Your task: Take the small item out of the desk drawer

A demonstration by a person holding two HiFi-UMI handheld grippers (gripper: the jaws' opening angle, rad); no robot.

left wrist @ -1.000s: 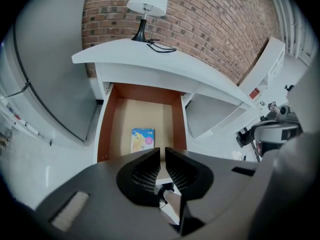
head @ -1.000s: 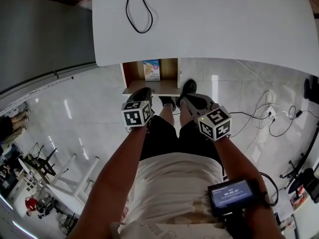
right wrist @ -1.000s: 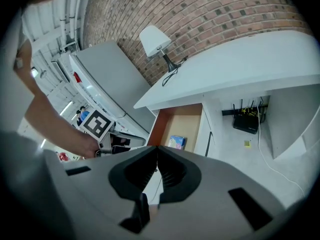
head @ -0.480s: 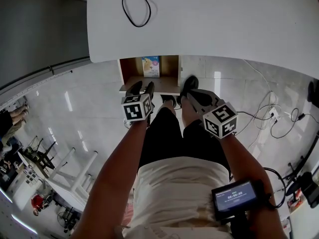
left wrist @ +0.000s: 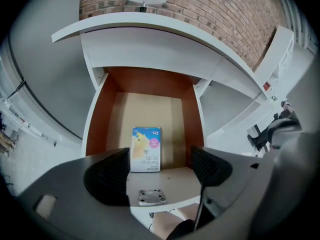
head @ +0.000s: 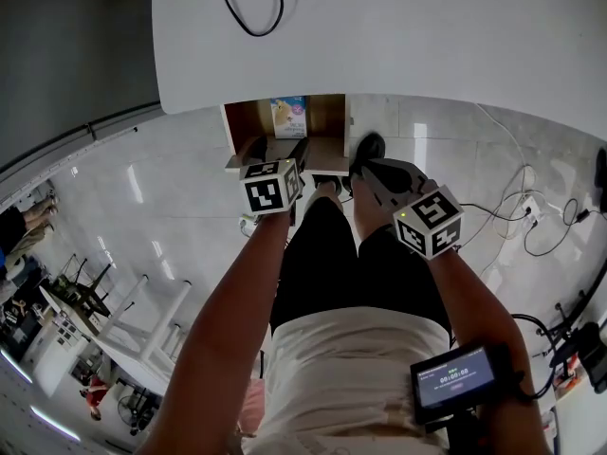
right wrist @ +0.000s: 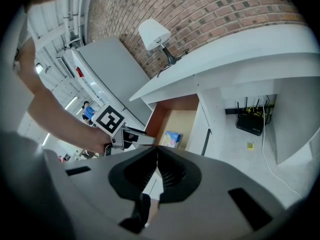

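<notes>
Nearest to us, the left tongs (left wrist: 160, 159) stand spread wide, their jaws just having been opening, with nothing pinched between them. They point steeply down over the front edge of the open drawer (left wrist: 100, 119), where a small metal plate (left wrist: 151, 197) sits. Just to their right, the right tongs (right wrist: 157, 159) are pressed together and empty, held beside the drawer front and not touching it. Past the left tongs' tips, in line with the gap, we see the small box (left wrist: 146, 149) lying flat on the pale floor of the drawer, towards its front and apart from both brown side walls. Above the drawer runs the white counter (head: 427, 36), carrying a looped black cable (head: 251, 3) and a white lamp (right wrist: 155, 34). Behind it all rises a brick wall (left wrist: 210, 14).
</notes>
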